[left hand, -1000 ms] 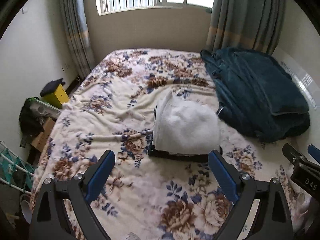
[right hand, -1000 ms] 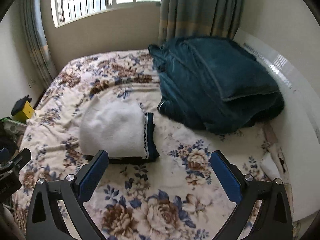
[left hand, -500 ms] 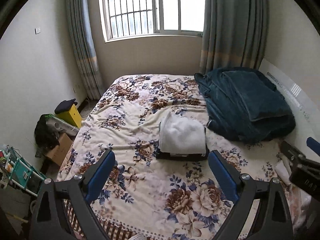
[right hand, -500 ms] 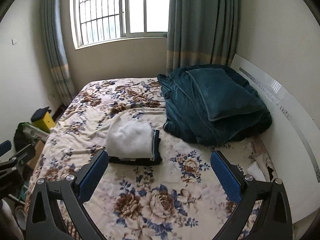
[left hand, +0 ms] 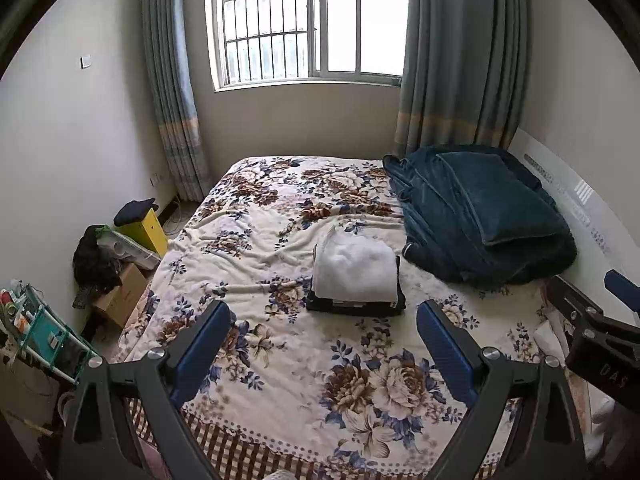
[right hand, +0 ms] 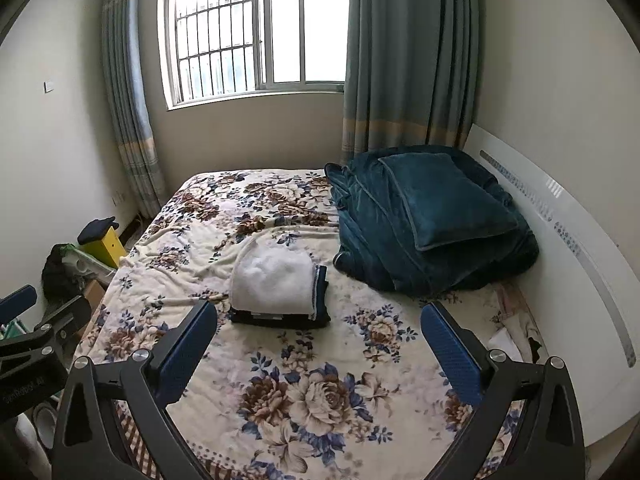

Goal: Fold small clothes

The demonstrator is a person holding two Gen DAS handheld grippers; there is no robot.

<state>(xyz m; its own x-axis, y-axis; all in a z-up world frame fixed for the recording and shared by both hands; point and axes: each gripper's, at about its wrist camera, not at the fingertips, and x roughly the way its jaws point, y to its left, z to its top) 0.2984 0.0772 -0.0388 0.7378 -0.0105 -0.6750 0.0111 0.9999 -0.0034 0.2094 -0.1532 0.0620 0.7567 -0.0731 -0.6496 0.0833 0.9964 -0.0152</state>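
Observation:
A small stack of folded clothes, a fluffy white piece [left hand: 354, 270] on dark pieces [left hand: 356, 307], lies in the middle of the floral bed [left hand: 280, 360]. It also shows in the right wrist view [right hand: 276, 284]. My left gripper [left hand: 323, 328] is open and empty, held well back above the near end of the bed. My right gripper [right hand: 319, 330] is open and empty too, also held back from the stack. The right gripper's body shows at the right edge of the left wrist view [left hand: 592, 332].
A heap of dark teal blanket and pillow [left hand: 480, 216] lies at the bed's right, by the white headboard [right hand: 560, 240]. On the floor at the left are a yellow box [left hand: 146, 228], a cardboard box [left hand: 120, 300] and a teal rack [left hand: 44, 336]. A window [left hand: 308, 20] is on the far wall.
Both grippers have pulled back and up from the stack, so the whole bed, window and curtains now show. The folded stack has not moved.

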